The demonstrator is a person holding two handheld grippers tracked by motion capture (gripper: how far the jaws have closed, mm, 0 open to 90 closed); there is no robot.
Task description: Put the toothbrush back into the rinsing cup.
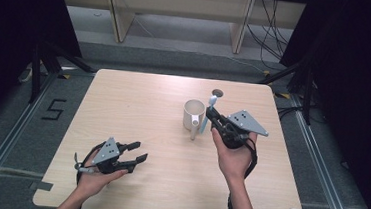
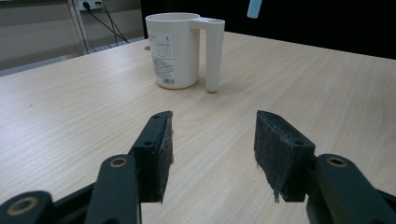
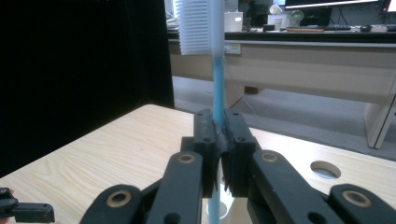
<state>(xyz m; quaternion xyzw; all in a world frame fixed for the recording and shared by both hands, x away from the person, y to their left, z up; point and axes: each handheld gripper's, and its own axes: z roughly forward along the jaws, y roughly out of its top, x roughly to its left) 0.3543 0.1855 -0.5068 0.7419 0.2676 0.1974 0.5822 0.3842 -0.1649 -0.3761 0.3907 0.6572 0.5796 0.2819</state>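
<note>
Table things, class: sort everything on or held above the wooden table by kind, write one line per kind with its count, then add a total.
Cream mug: 1
Blue toothbrush, clamped upright in the right tongs: 1
Tongs, counting the empty left tongs: 2
Total: 4

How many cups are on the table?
1. The white cup stands upright on the table, right of its middle, just left of the right tool, which holds a blue toothbrush. Nothing seems to hide another cup.
</note>
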